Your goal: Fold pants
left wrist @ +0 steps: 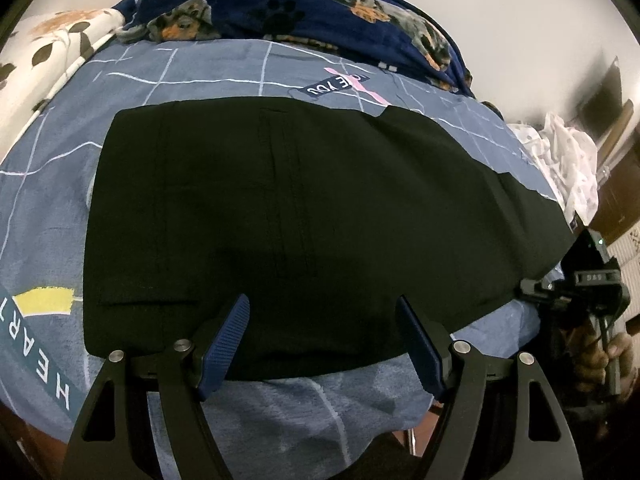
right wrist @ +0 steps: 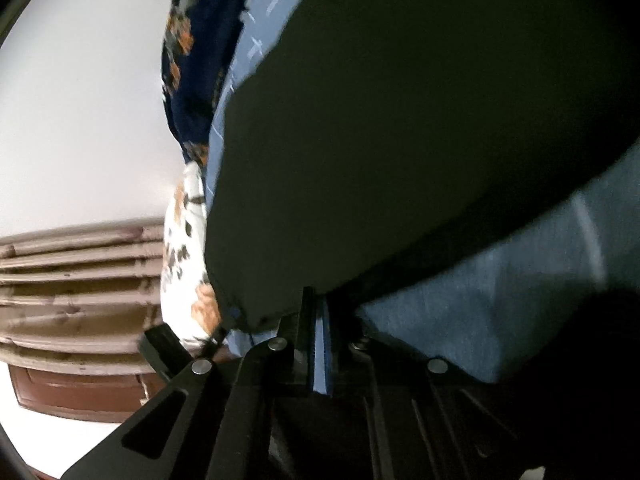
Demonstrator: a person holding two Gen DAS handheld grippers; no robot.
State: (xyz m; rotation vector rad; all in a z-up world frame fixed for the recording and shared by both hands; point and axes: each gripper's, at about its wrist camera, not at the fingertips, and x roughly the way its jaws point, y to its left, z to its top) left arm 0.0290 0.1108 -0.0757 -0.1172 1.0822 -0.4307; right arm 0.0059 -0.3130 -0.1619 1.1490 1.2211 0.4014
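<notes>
Blurred right claw [right wrist: 318, 312] pinching pants [right wrist: 400, 140]

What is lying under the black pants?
The black pants lie flat on a blue-grey bedsheet with white grid lines, which shows on every side. What the sheet looks like beneath the pants is covered; nothing else can be seen under them.

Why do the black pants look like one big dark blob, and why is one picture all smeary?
Left wrist view: sharp but bulged by the fisheye lens; the black pants swallow light, so seams barely show, while the blue bedsheet stays clear. Right wrist view: motion-blurred and dim, the pants nearly featureless, the wall washed out bright.
</notes>
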